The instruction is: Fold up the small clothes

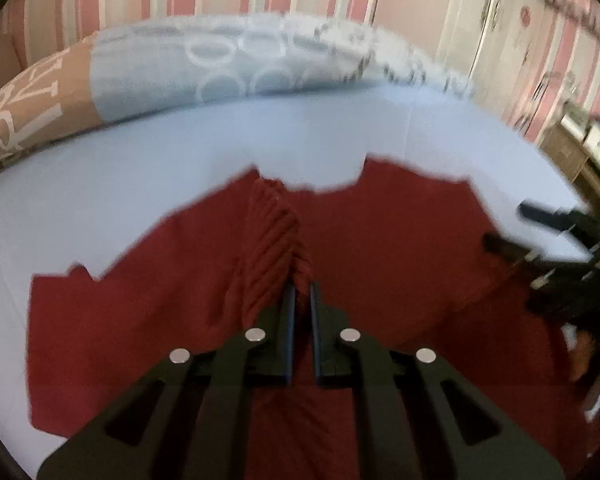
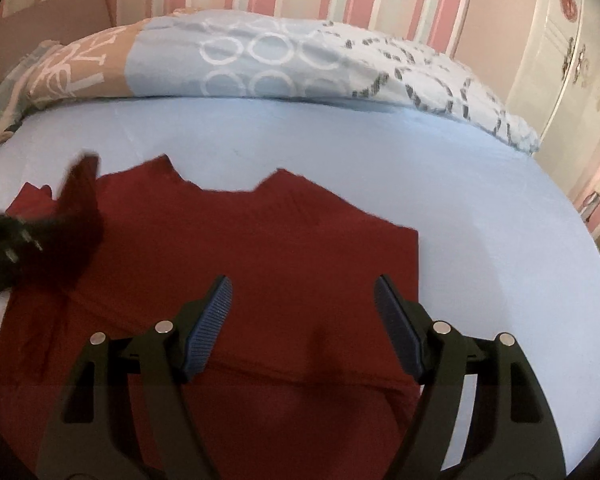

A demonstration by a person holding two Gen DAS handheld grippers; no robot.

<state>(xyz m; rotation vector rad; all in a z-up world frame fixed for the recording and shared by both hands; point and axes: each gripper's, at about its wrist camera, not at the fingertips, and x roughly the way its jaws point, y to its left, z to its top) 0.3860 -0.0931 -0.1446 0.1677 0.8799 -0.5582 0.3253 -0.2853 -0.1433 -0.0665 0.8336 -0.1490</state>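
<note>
Right, red knit top (image 2: 260, 264) is lying spread on the light blue bed sheet (image 2: 380, 152), neckline toward the patterned duvet (image 2: 260, 60) at the far side. Left gripper (image 1: 302, 292) is clamped on a ribbed fold of the knit, pinched up off the rest and raised over the body. Right gripper (image 2: 304, 300) hovers above the garment's right half, jaws apart, nothing between them.

Looks like a side-over fold in progress. To do it well: carry the pinched edge low and level across the middle so the fabric doesn't drag or bunch, line it up parallel to the right edge, let go only once it's lying flat. Right gripper could pin the body near the fold line to stop the whole thing sliding on the sheet.
</note>
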